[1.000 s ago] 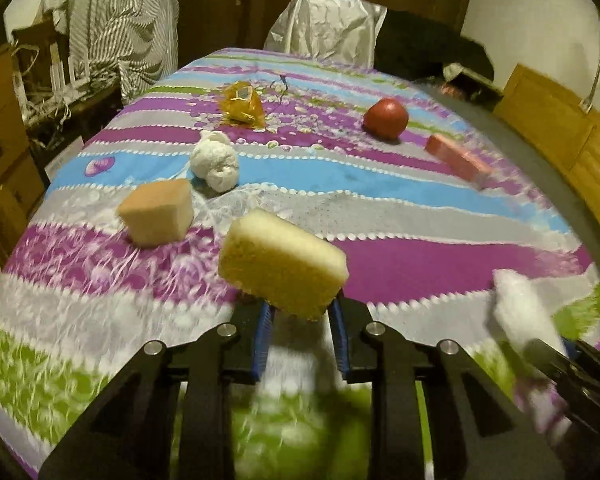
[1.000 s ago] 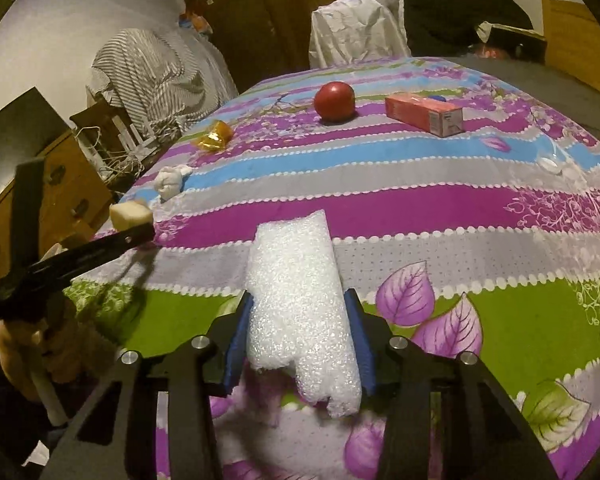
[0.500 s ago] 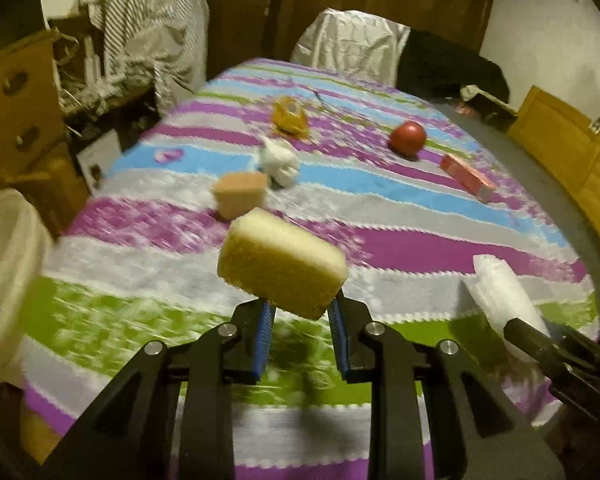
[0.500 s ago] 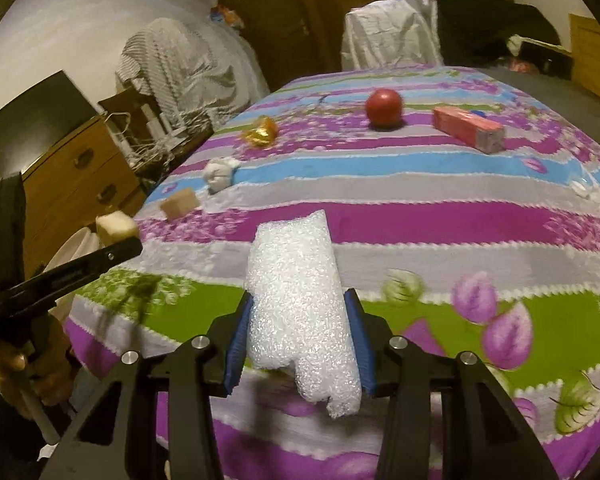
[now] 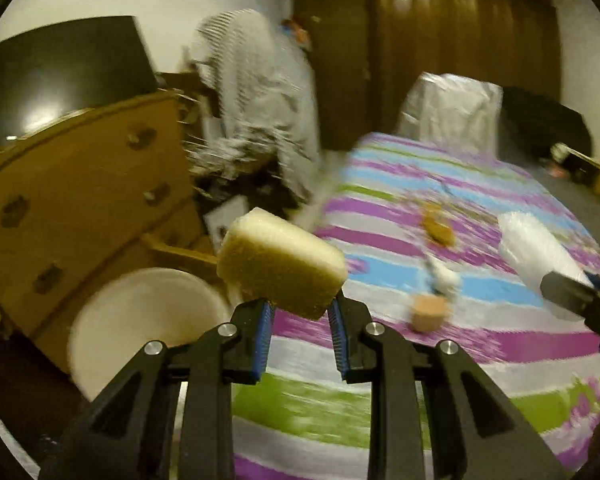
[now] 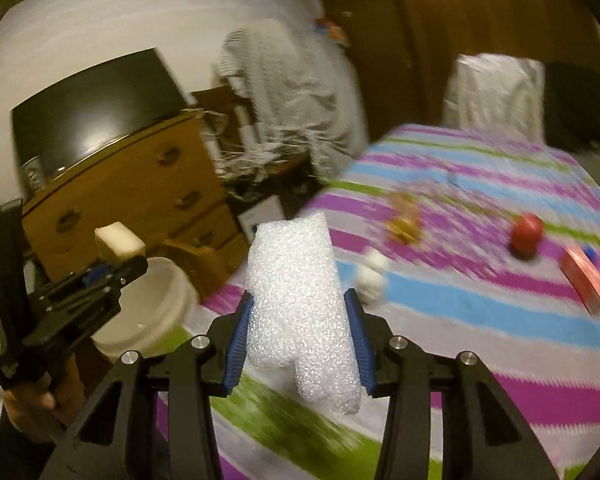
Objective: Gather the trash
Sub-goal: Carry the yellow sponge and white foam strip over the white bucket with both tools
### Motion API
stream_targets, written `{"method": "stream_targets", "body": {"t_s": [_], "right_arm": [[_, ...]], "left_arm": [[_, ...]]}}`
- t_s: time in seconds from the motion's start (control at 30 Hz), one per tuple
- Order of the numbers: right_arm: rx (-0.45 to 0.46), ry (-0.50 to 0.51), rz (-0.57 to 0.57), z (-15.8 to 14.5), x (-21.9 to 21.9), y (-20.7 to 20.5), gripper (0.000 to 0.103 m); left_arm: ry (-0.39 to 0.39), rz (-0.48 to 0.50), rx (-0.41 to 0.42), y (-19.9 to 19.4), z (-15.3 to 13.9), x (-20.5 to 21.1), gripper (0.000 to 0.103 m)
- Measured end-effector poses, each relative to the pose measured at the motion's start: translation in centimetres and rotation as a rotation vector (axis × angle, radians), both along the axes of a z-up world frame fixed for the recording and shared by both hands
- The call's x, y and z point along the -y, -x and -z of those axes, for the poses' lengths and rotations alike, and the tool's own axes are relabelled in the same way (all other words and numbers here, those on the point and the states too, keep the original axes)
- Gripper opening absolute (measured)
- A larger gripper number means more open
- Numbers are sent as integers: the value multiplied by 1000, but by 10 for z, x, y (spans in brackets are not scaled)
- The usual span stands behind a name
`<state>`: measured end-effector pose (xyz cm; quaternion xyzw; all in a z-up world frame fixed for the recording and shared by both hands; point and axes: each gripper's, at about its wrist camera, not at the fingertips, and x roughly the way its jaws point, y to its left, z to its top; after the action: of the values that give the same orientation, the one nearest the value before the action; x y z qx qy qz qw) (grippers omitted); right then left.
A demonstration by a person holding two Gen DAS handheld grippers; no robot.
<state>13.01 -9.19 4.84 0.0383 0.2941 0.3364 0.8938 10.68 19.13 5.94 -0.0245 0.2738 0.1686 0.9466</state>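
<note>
My left gripper (image 5: 300,332) is shut on a yellow sponge (image 5: 280,262) and holds it in the air beside a white bucket (image 5: 140,328) that stands off the table's left edge. My right gripper (image 6: 298,332) is shut on a white piece of foam wrap (image 6: 300,304), over the table's near left corner. The bucket also shows in the right wrist view (image 6: 156,308), below the left gripper (image 6: 112,272). On the striped tablecloth (image 5: 480,344) lie a tan block (image 5: 428,312), a white crumpled wad (image 6: 372,276) and a yellow wrapper (image 6: 404,224).
A red ball (image 6: 526,234) and a red box (image 6: 584,276) lie further right on the table. A wooden dresser (image 5: 72,208) with a dark screen on top stands left of the bucket. Clutter and a covered chair (image 5: 452,108) stand beyond the table.
Both grippers have swung left with their loads. The bucket and dresser have come well into view. The table has slid to the right of both views.
</note>
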Motion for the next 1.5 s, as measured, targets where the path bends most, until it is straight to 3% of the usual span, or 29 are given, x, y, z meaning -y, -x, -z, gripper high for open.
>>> {"method": "stream_targets", "body": {"t_s": [0.23, 0.47, 0.63, 0.83, 1.5], "right_arm": [[-28, 37, -196, -29, -127, -16, 46], [-86, 82, -316, -29, -229, -19, 46], [-114, 129, -360, -20, -286, -23, 46], [-127, 166, -379, -5, -325, -22, 46], [-144, 214, -382, 23, -344, -29, 46]], "left_arm": [[-36, -169, -4, 17, -13, -86, 24], [-43, -278, -46, 25, -5, -152, 24], [-34, -299, -84, 27, 9, -174, 24], [-9, -316, -118, 32, 27, -194, 24], [51, -298, -188, 28, 59, -229, 24]]}}
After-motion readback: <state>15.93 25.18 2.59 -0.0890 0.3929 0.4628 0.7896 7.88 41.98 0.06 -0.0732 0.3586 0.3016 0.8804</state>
